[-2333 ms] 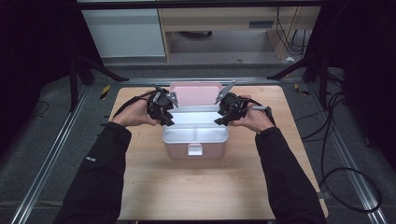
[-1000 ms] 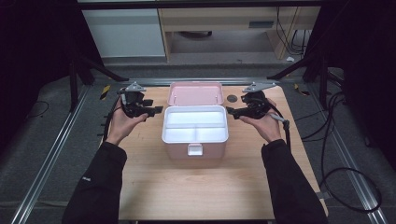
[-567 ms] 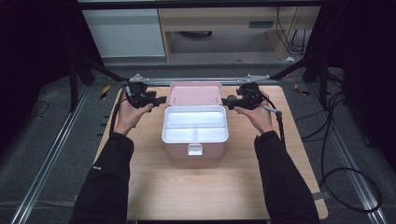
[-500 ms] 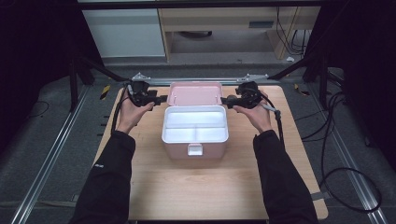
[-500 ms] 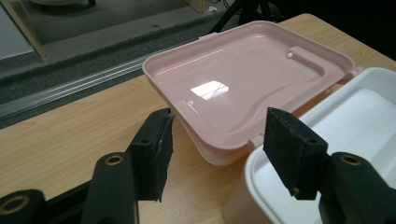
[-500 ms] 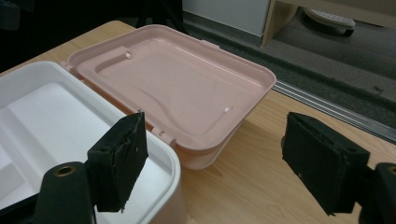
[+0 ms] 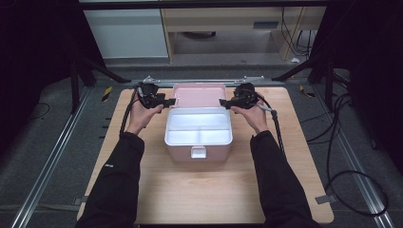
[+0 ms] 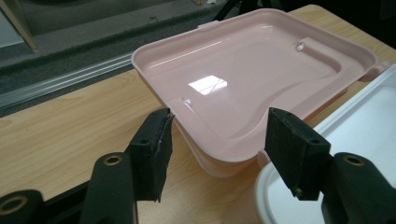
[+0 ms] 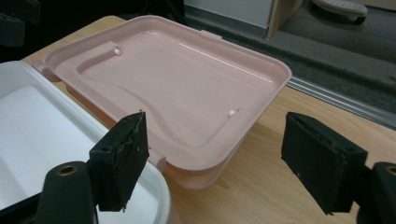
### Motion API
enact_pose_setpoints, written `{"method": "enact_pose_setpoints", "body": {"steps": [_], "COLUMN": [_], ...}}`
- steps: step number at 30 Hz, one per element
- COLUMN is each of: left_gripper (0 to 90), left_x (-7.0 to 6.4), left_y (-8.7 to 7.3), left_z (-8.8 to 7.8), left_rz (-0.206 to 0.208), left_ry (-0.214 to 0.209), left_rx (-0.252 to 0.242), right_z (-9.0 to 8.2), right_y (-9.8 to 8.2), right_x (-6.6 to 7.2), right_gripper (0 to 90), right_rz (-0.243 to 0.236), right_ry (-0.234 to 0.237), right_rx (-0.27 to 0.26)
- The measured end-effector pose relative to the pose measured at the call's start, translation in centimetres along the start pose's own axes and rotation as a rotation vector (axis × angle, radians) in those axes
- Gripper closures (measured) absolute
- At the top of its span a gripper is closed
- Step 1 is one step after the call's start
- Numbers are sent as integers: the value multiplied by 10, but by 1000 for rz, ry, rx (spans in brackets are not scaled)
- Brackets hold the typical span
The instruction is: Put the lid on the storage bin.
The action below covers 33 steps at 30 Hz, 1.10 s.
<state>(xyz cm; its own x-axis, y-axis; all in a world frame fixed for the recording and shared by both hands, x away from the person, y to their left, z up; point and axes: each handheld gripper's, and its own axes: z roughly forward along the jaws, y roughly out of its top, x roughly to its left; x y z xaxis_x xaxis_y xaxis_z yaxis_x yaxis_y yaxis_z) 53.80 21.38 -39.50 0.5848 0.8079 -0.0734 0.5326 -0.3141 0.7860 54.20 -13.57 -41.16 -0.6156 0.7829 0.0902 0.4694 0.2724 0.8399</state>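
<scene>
A pink box (image 7: 198, 153) stands mid-table with a white divided tray (image 7: 198, 127) in it. Its pink lid (image 7: 199, 95) lies open and flat behind it. My left gripper (image 7: 172, 101) is at the lid's left edge, open; in the left gripper view the lid (image 8: 243, 84) has its near corner between the jaws of that gripper (image 8: 217, 149), untouched. My right gripper (image 7: 222, 102) is at the lid's right edge, open. In the right gripper view the lid (image 9: 177, 79) reaches between its wide jaws (image 9: 215, 158), beside the white tray (image 9: 42, 126).
The wooden table (image 7: 214, 194) has bare board in front of and beside the box. A metal rail (image 7: 204, 81) runs along the far edge just behind the lid. Cables (image 7: 342, 156) lie on the floor to the right.
The lid, half raised in the earliest frame, now lies flat. Both hands have moved away from the box's sides, back and inward to the lid's left and right edges.
</scene>
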Motion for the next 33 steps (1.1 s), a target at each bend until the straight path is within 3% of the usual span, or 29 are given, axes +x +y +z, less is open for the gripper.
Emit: {"method": "enact_pose_setpoints", "body": {"steps": [7,14,19,20,23,28,33], "left_gripper": [407,419,446,457,461,468,480], "left_x": [1,3,5,5,5,6,10], "left_y": [-3,-6,-7,-8,-9,-10,-11], "left_z": [14,26,30,32,35,38,40], "left_rz": [-16,-48,-53,-44,-50,-31,-57], "left_ry": [2,-8,-8,-3,-1,14,-3], "left_rx": [18,14,15,37,31,32,30], "right_z": [13,15,17,19,24,29,37], "right_y": [-4,-4,-2,-3,-5,-5,-5], "right_x": [-1,-4,-2,-2,-4,-5,-5], "right_gripper": [251,275,284,283,284,287,263], "right_rz": [22,51,56,57,93,110,129], "right_ry": [24,46,49,45,56,60,56], "right_rx": [9,3,-7,0,-3,-1,7]}}
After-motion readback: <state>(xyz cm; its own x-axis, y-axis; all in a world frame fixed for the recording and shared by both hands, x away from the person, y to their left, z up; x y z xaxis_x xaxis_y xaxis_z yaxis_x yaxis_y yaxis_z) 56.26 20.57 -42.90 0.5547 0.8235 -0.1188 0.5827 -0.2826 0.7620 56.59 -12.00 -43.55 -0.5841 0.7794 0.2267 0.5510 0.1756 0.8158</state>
